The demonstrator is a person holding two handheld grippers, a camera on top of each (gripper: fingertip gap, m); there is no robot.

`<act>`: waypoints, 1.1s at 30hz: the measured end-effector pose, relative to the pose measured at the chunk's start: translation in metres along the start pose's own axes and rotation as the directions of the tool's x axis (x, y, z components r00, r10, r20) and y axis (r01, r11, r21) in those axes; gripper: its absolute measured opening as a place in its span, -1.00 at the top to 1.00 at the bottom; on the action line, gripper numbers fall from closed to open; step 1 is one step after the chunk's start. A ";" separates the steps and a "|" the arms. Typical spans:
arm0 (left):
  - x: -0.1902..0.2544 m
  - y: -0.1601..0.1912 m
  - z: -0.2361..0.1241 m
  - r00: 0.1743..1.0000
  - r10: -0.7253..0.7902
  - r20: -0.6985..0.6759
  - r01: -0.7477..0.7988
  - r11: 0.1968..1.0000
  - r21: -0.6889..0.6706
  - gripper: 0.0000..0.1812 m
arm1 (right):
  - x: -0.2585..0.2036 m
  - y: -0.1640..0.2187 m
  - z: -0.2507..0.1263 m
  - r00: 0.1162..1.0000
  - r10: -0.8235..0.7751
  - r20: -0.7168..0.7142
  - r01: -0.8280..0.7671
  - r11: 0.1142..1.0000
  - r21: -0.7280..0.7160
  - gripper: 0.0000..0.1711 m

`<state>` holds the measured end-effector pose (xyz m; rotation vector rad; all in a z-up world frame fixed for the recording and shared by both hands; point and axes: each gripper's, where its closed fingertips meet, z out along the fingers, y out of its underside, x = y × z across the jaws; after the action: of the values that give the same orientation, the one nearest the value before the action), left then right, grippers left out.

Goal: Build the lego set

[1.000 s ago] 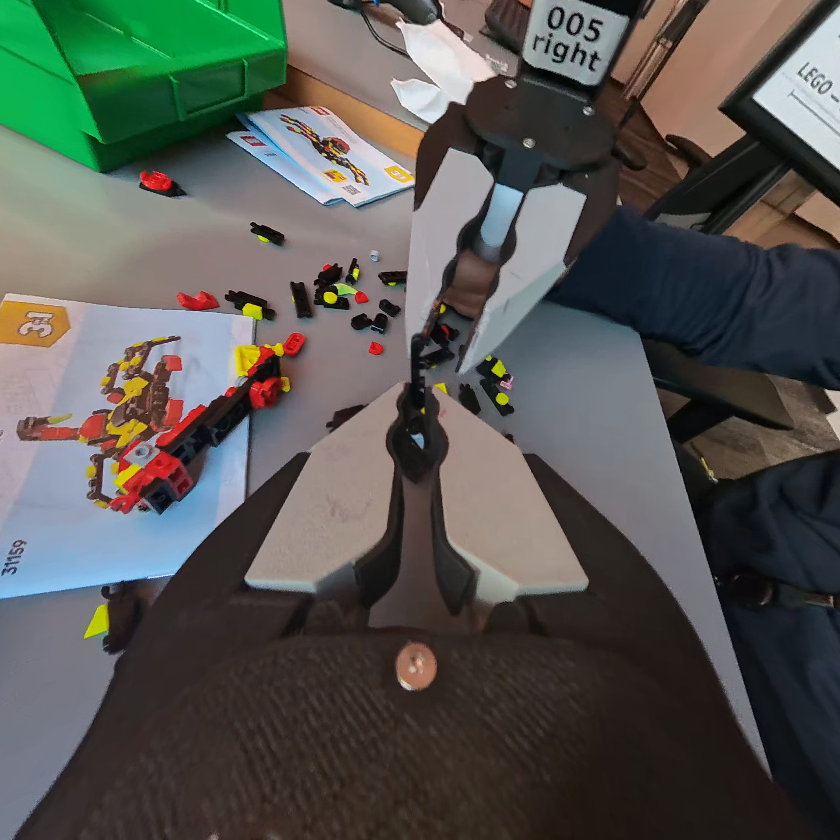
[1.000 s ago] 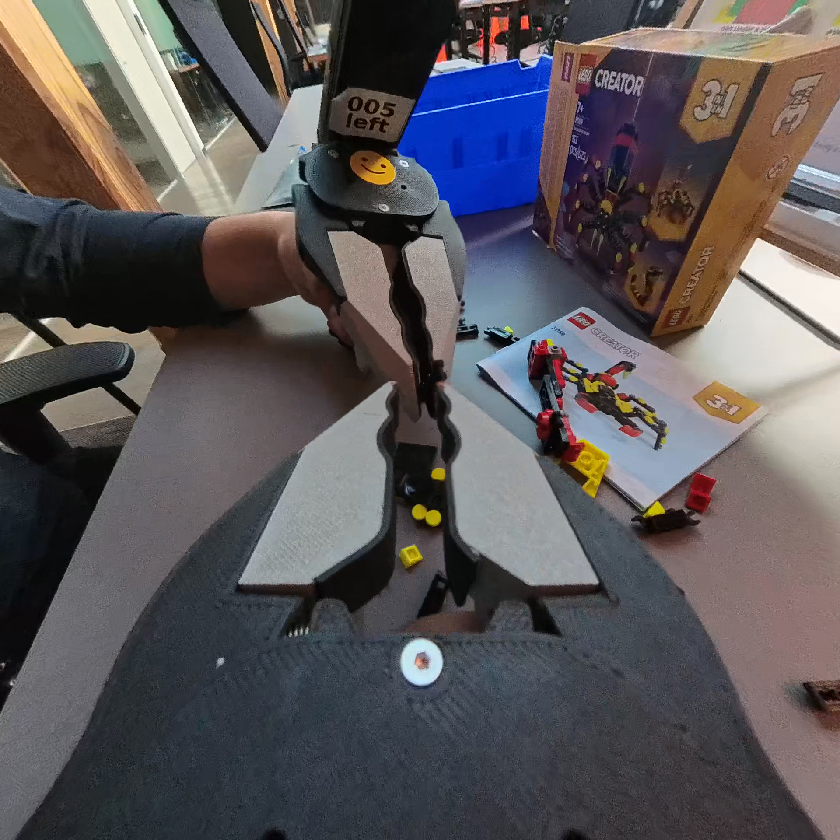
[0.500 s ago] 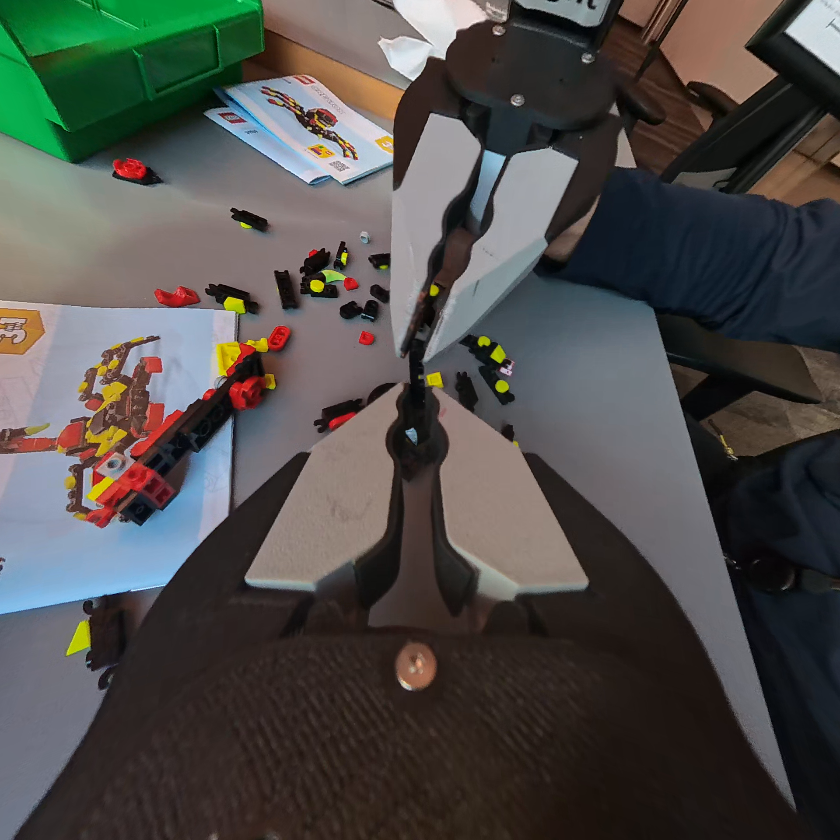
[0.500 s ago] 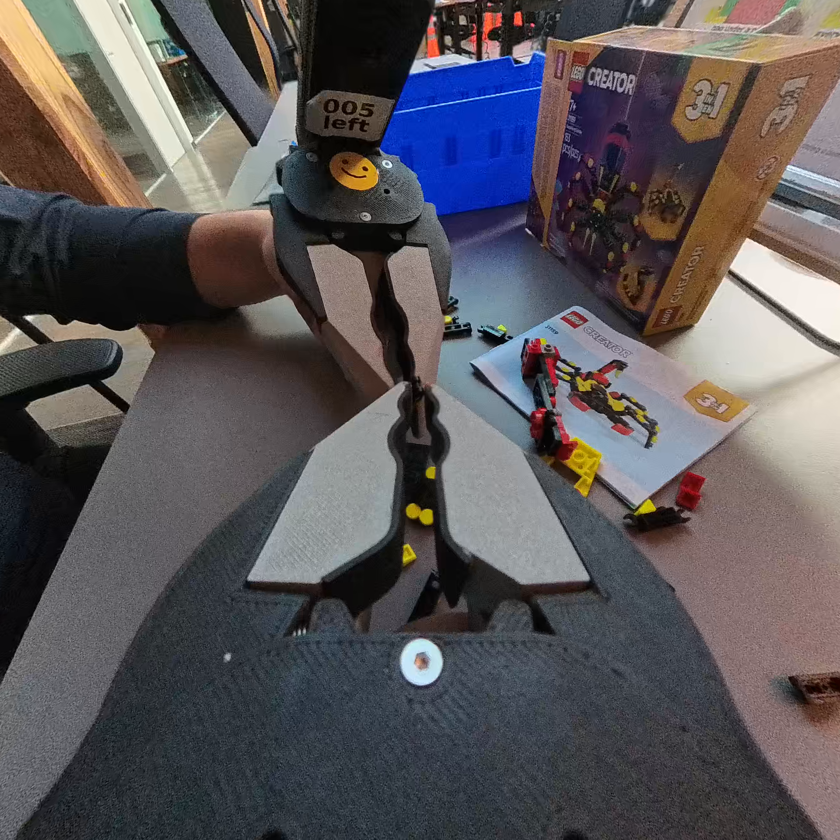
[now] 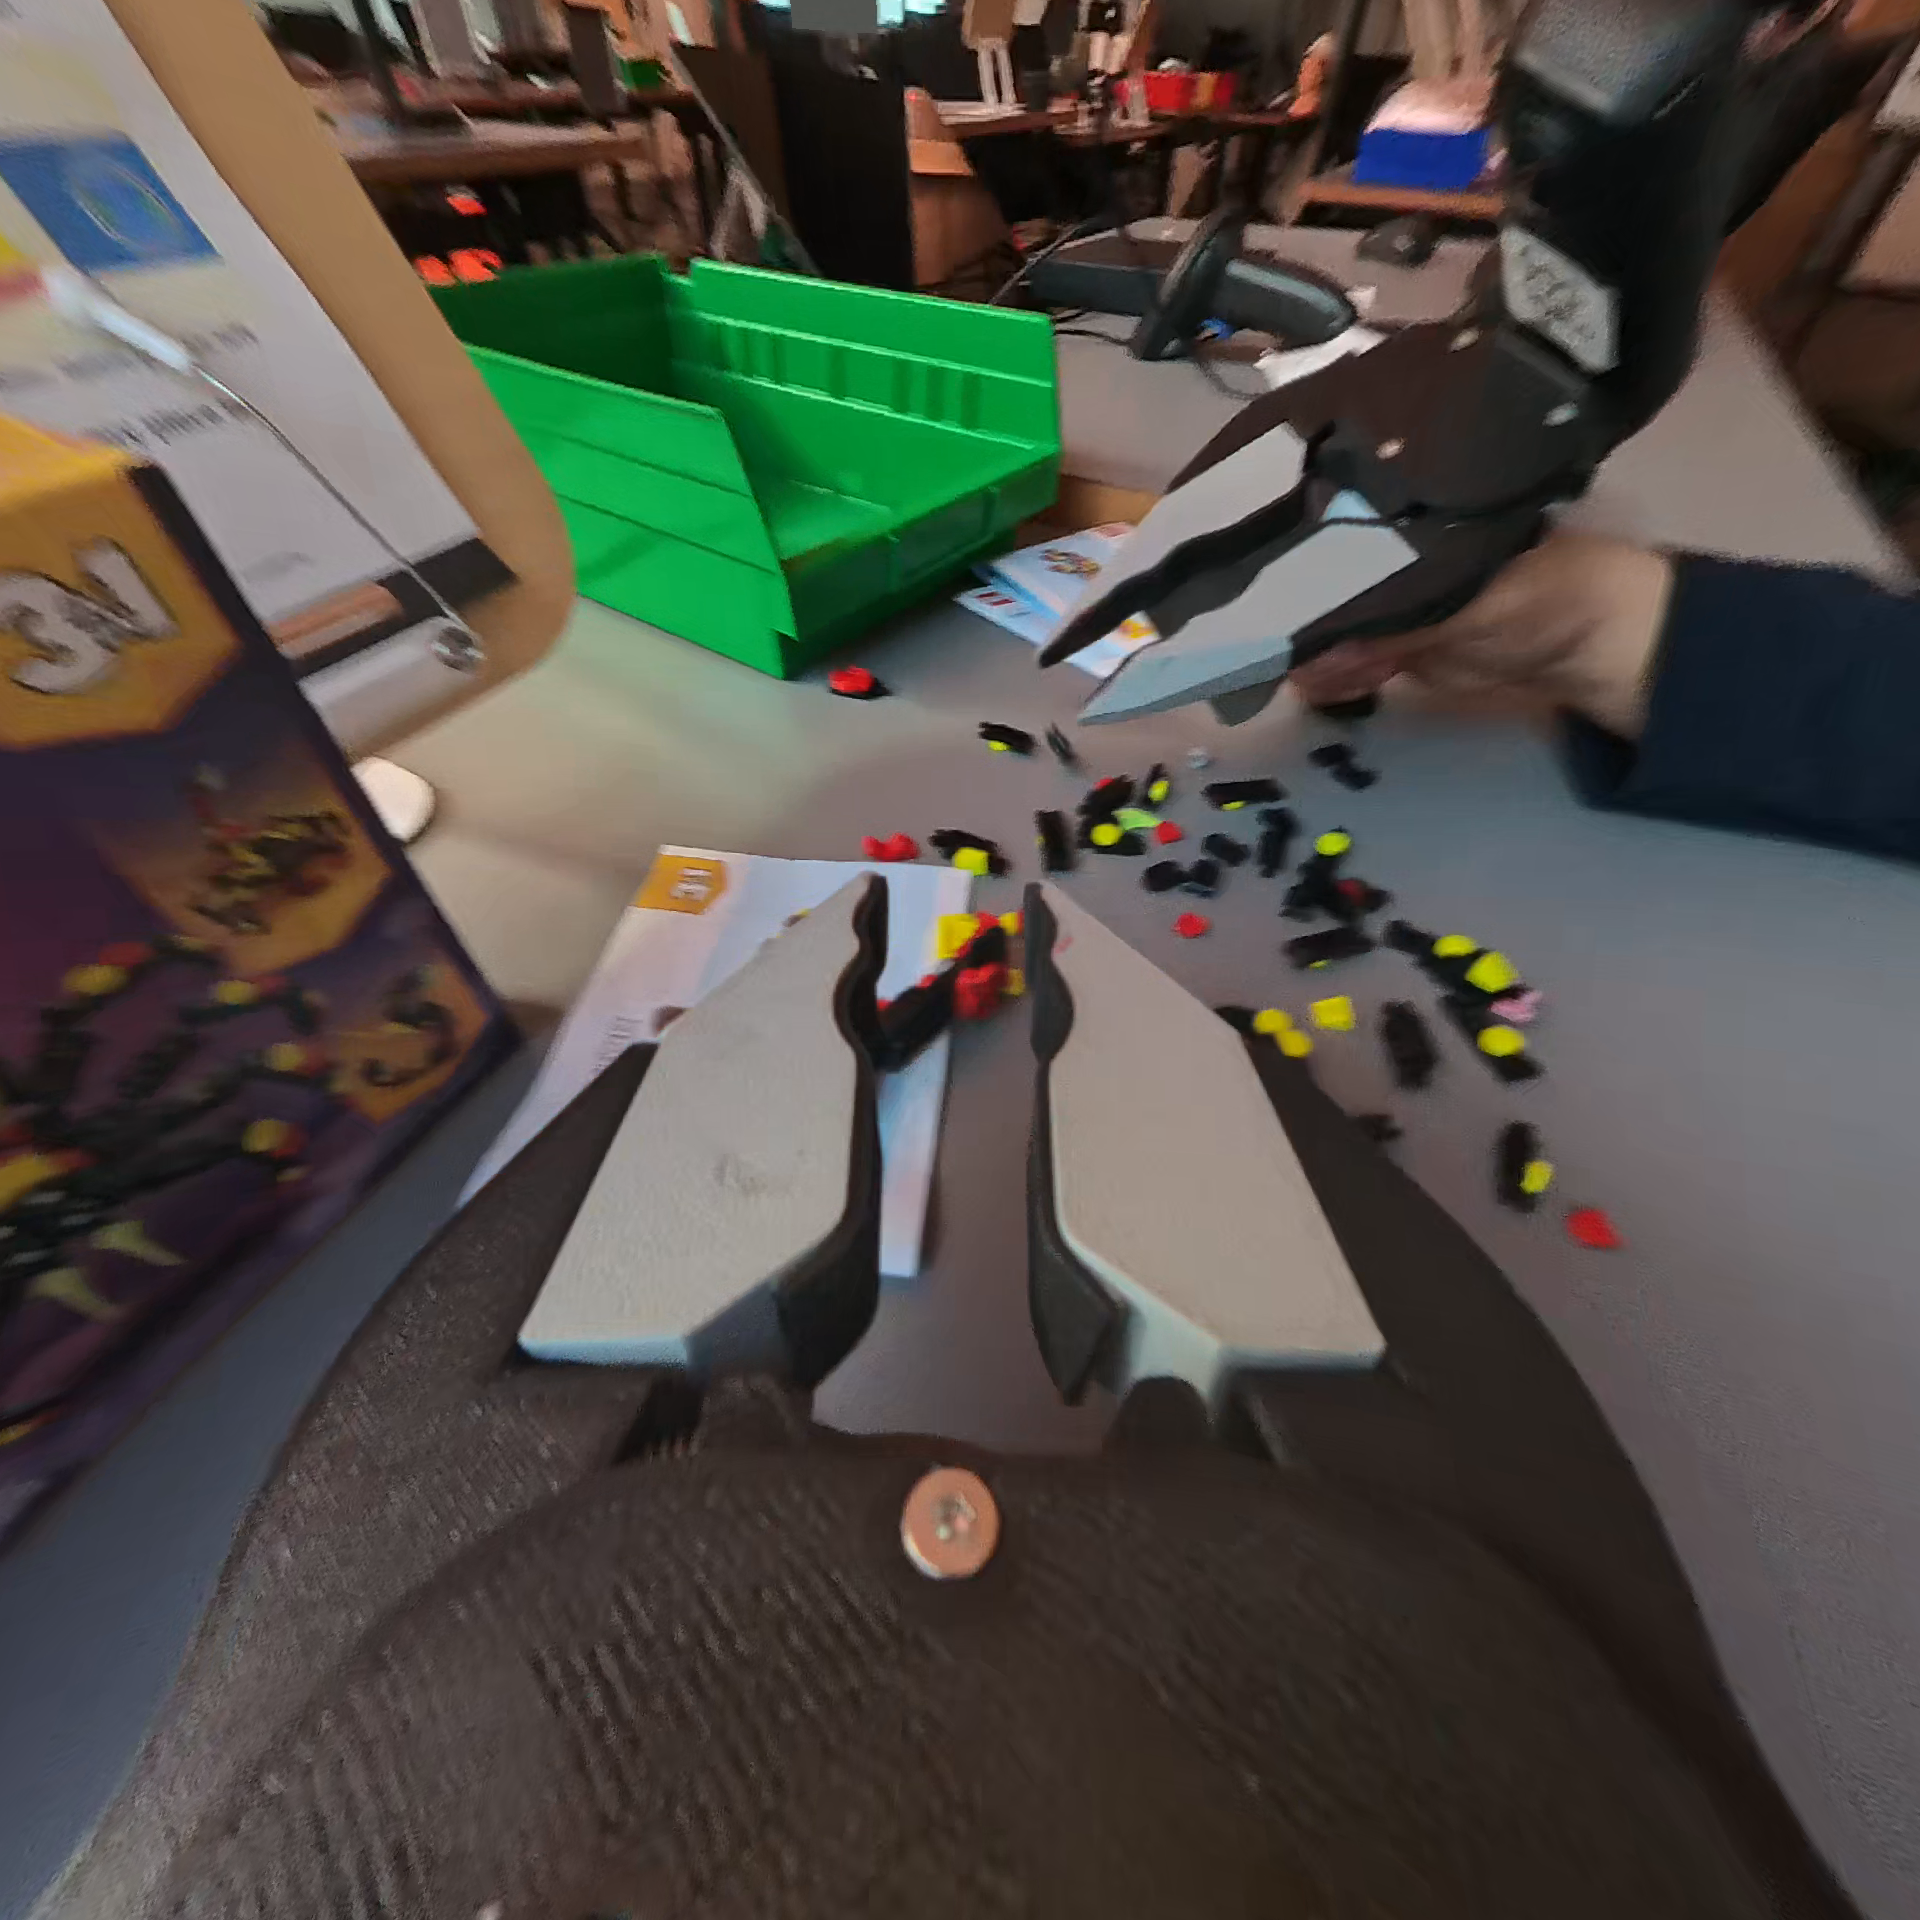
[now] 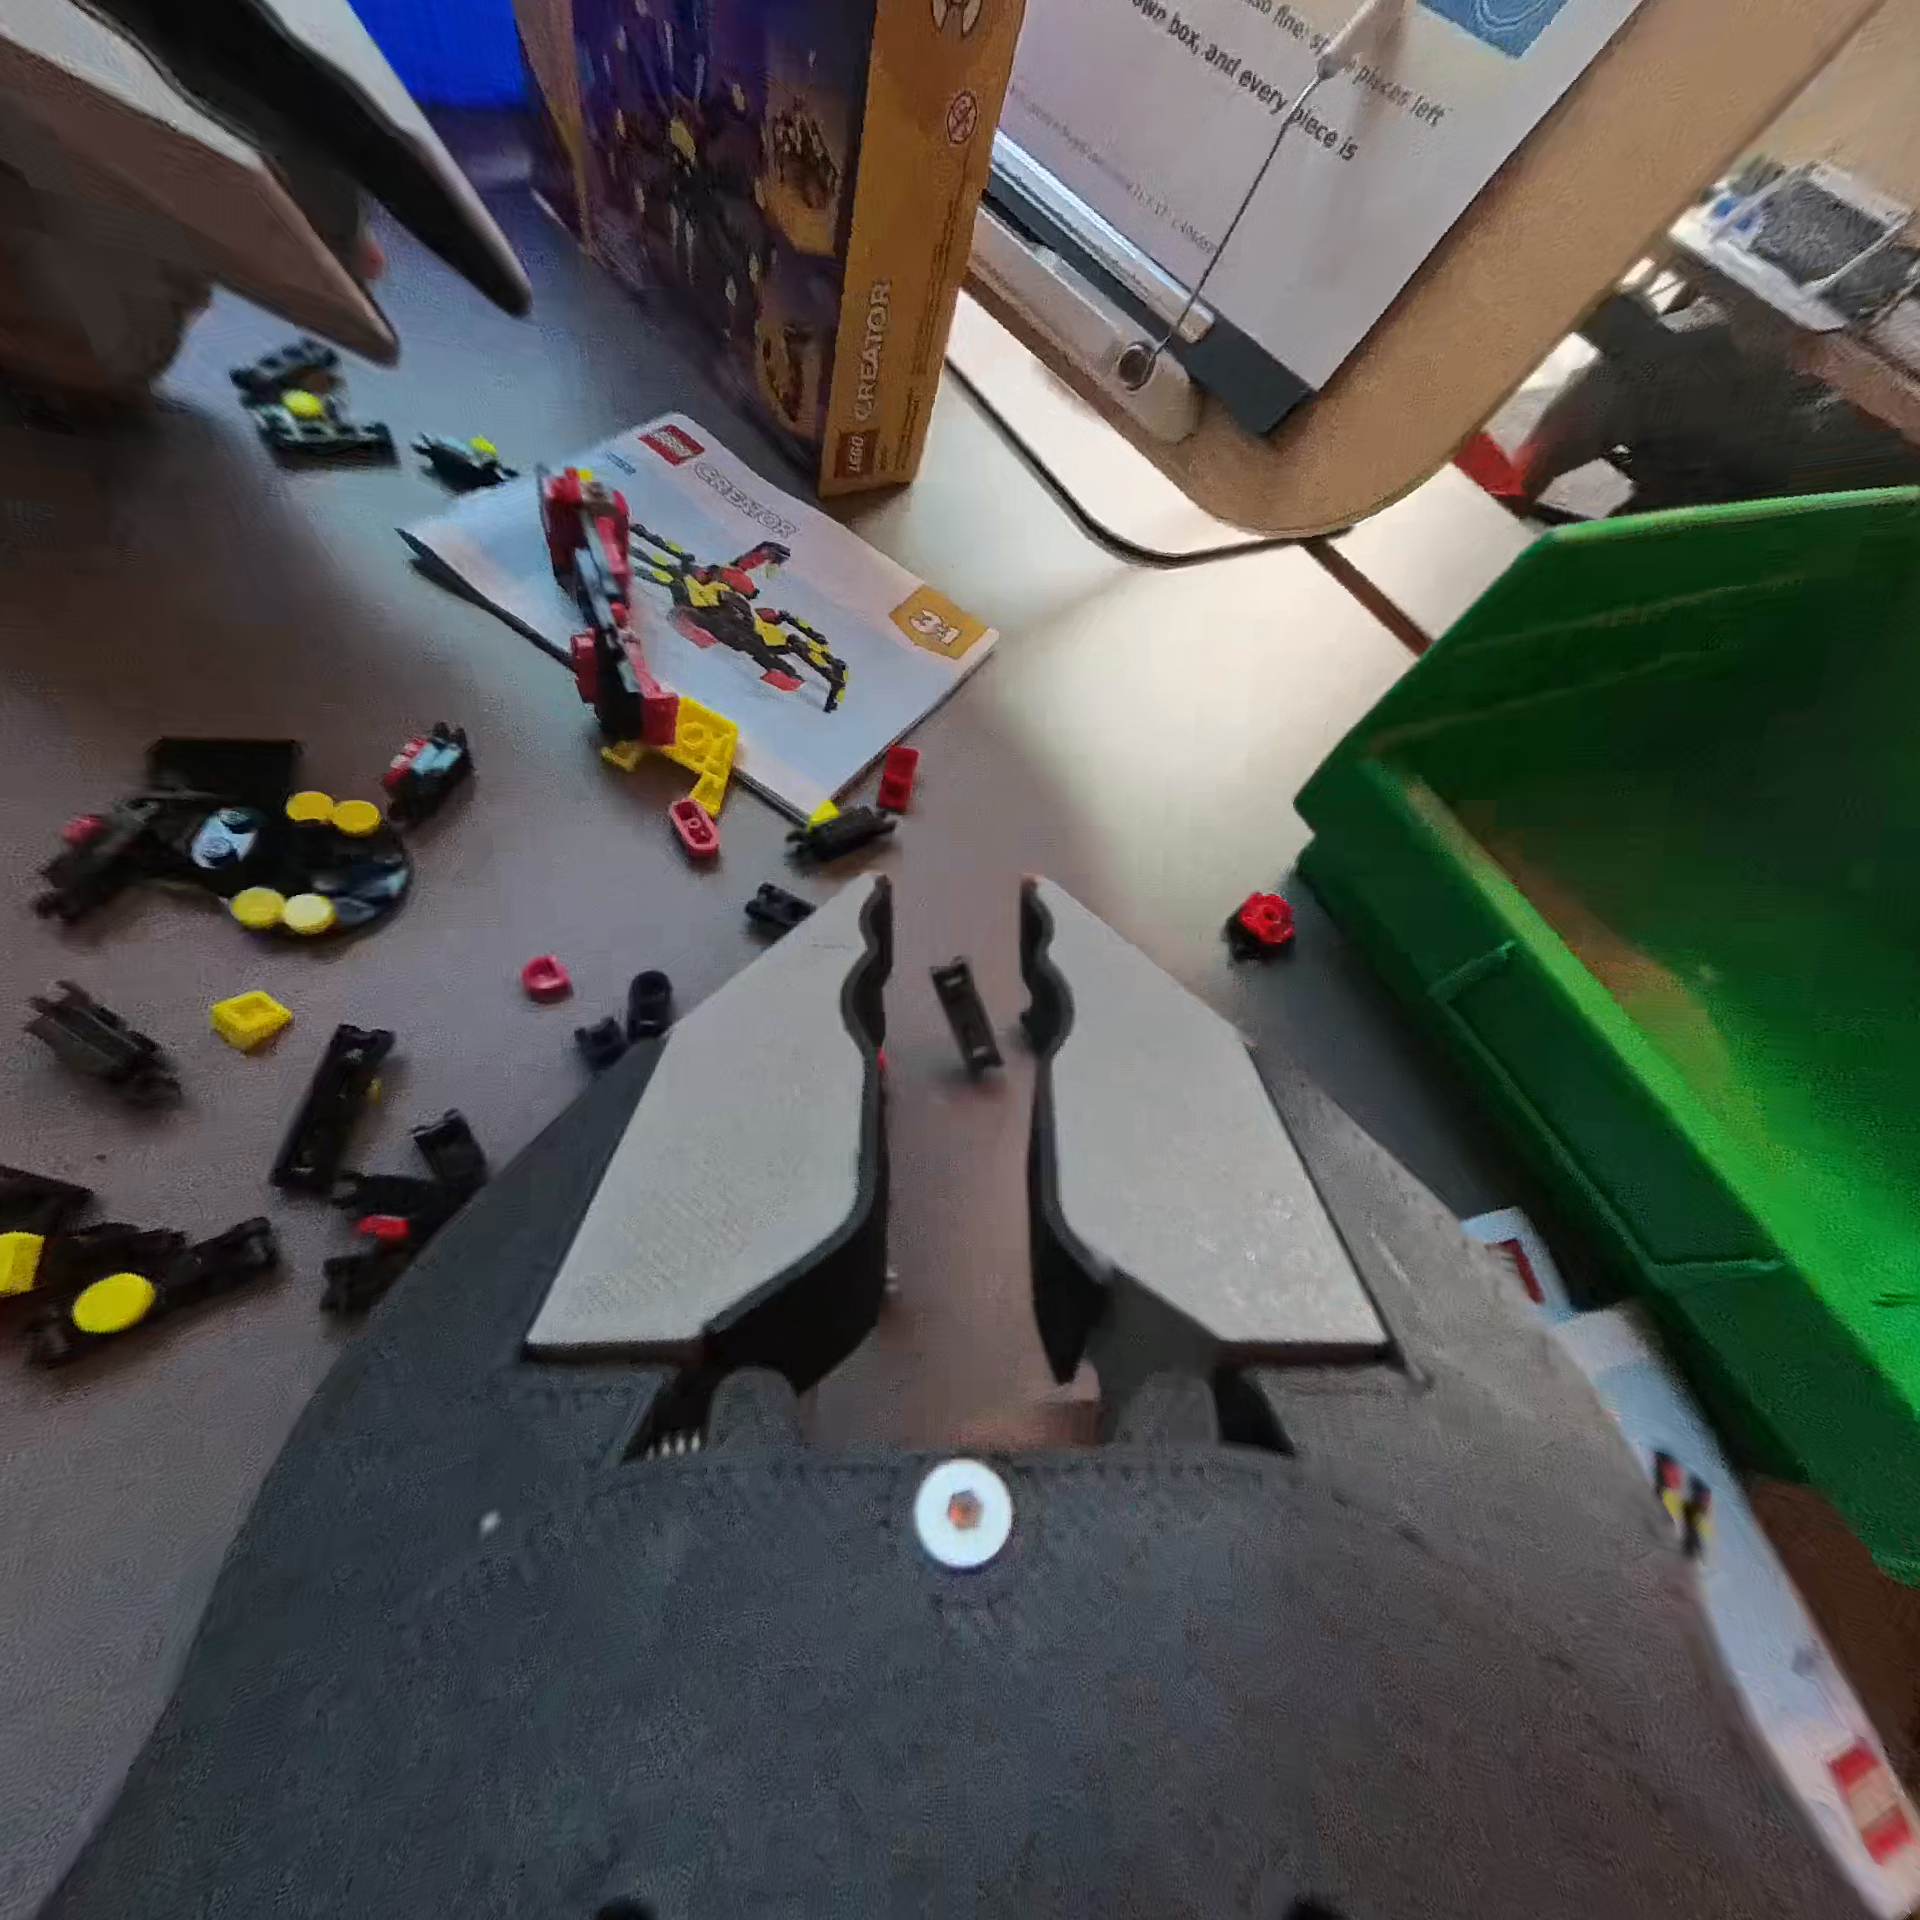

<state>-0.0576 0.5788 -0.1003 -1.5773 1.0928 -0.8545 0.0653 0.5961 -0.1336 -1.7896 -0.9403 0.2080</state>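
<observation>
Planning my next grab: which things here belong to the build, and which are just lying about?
Build:
- red-and-black assembly
- instruction booklet
- loose black, yellow and red pieces
- small black piece between the open right gripper's fingers

Lying about:
- green bin
- set box

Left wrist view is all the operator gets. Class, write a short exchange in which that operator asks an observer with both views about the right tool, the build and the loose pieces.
Operator: Is the right tool holding anything?
Observer: No. The right tool is open. A small black piece shows in its gap, touching neither finger.
Operator: My left tool hides the build. How does it lie?
Observer: The build lies across the booklet, with its yellow plate at the booklet's edge.
Operator: Is there any bigger part among the loose pieces?
Observer: Yes, a black disc carrying four yellow round tiles.
</observation>
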 end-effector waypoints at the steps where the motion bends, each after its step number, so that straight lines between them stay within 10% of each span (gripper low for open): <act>1: -0.004 0.001 -0.001 0.997 0.072 0.043 -0.071 0.997 -0.009 0.76 | 0.004 0.004 0.001 0.995 -0.080 -0.060 0.079 0.997 -0.023 0.81; 7: 0.001 0.010 0.001 0.925 0.369 0.092 -0.365 0.929 -0.064 0.80 | 0.047 -0.016 -0.040 0.882 -0.118 -0.457 0.204 0.968 0.145 0.98; 14: -0.027 -0.025 -0.035 0.946 0.176 0.273 -0.236 0.950 0.203 1.00 | 0.067 -0.014 -0.088 0.746 -0.007 -0.665 0.178 0.966 0.189 1.00; 33: -0.014 -0.005 -0.072 0.939 -0.118 0.323 0.060 0.981 0.185 1.00 | -0.016 0.014 -0.088 0.705 -0.369 -0.606 0.320 0.928 -0.192 1.00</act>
<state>-0.1264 0.5684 -0.0774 -1.5644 0.6919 -0.6893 0.1089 0.5202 -0.1120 -1.5377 -0.7605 -0.6553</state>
